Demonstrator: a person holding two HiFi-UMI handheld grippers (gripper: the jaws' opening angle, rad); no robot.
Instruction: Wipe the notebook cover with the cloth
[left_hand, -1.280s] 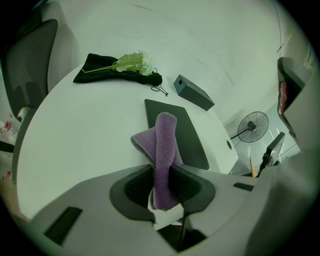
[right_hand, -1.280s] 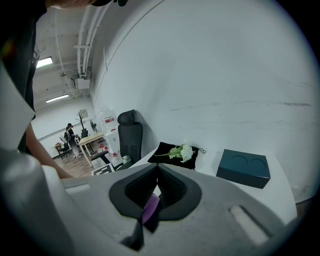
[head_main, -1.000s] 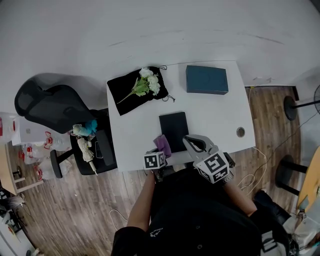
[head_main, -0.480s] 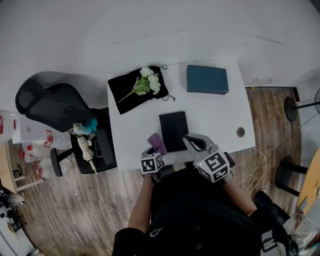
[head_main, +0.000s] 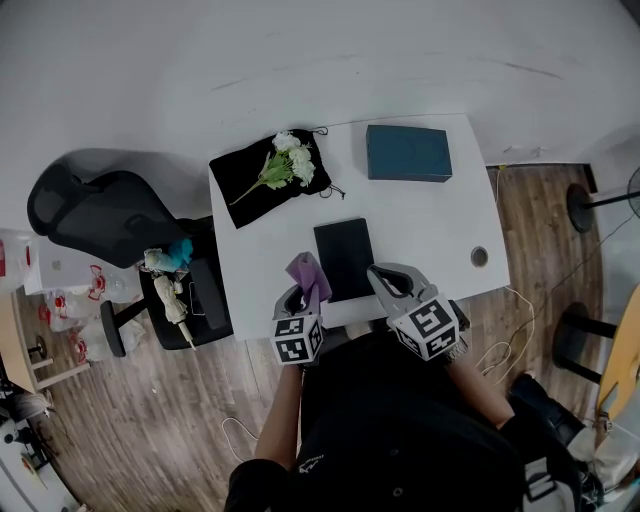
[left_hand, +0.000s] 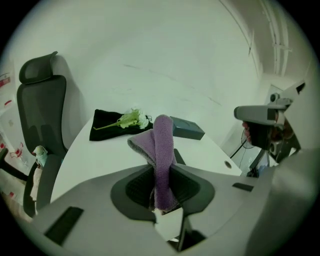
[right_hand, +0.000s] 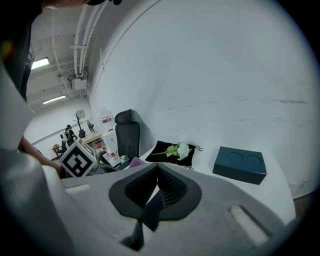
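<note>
Left tool (head_main: 300, 296): jaws closed on a purple cloth (head_main: 308, 274), which stands up in a fold above the pads (left_hand: 176, 186). The tool is at the near left corner of the notebook (head_main: 345, 259); contact between cloth and cover cannot be judged. Right tool (head_main: 384, 277): jaws together with nothing between them, at the notebook's near right corner. The notebook, black and closed, lies flat near the front edge of the white surface (head_main: 430, 225). At the far right of the surface is a teal box (head_main: 408, 153) with its lid on, two round recesses in the top; its contents are hidden. At the far left a black bag (head_main: 250, 185) lies flat, with white flowers (head_main: 287, 163) on top of it, not inside.
</note>
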